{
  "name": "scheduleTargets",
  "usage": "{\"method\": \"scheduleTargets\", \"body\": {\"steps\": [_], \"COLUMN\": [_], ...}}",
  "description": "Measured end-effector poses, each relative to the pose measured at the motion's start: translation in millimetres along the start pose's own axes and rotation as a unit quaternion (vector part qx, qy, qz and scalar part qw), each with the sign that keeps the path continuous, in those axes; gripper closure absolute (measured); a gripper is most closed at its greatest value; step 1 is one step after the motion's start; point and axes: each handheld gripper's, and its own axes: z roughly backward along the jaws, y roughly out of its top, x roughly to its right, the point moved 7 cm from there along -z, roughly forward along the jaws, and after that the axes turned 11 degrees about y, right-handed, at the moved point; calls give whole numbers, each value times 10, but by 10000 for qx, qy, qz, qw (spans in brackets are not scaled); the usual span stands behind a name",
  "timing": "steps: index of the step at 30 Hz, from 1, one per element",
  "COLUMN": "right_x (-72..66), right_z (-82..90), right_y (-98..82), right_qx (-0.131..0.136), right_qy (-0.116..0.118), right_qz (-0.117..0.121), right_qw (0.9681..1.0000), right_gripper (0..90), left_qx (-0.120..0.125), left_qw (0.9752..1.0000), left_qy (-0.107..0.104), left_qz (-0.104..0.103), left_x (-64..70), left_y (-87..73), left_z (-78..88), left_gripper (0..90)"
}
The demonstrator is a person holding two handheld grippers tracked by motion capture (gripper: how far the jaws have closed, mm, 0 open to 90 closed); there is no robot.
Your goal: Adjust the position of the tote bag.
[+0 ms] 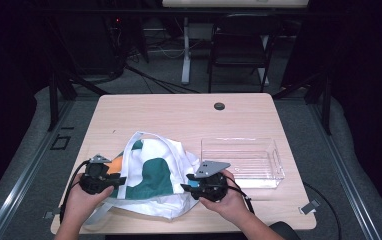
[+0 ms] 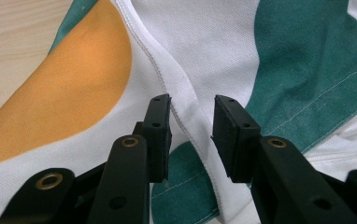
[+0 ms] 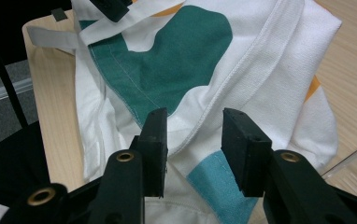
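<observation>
Woven cloth bag (image 1: 151, 177) lies rumpled; both tongs (image 2: 191, 135) (image 3: 194, 147) half-open, straddling stitched seams ungripped.

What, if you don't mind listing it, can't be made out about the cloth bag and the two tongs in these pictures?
- High view: whether the left tongs or right tongs touch the cloth bag; too small, tips merge with fabric.
- Left gripper view: the bag's full outline, cut off by the frame edges.
- Right gripper view: the strap end, cut off at the left edge.
- High view: what the clear tray holds; glare and see-through walls.
</observation>
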Motion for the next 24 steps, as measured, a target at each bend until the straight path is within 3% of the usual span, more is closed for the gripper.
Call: {"method": "scheduleTargets", "body": {"steps": [19, 24], "right_x": [7, 2], "right_z": [-14, -24], "right_y": [-9, -13], "right_qx": [-3, -20], "right_qy": [-10, -7], "right_qz": [-3, 19], "right_qw": [10000, 10000], "right_gripper": [607, 605], "left_qx": [-24, -56], "left_qw": [9999, 9998], "left_qy": [-34, -126], "left_qz": [145, 138], "left_x": [-56, -53], "left_y": [-32, -37], "left_z": [-17, -9], "left_gripper": [638, 638]}}
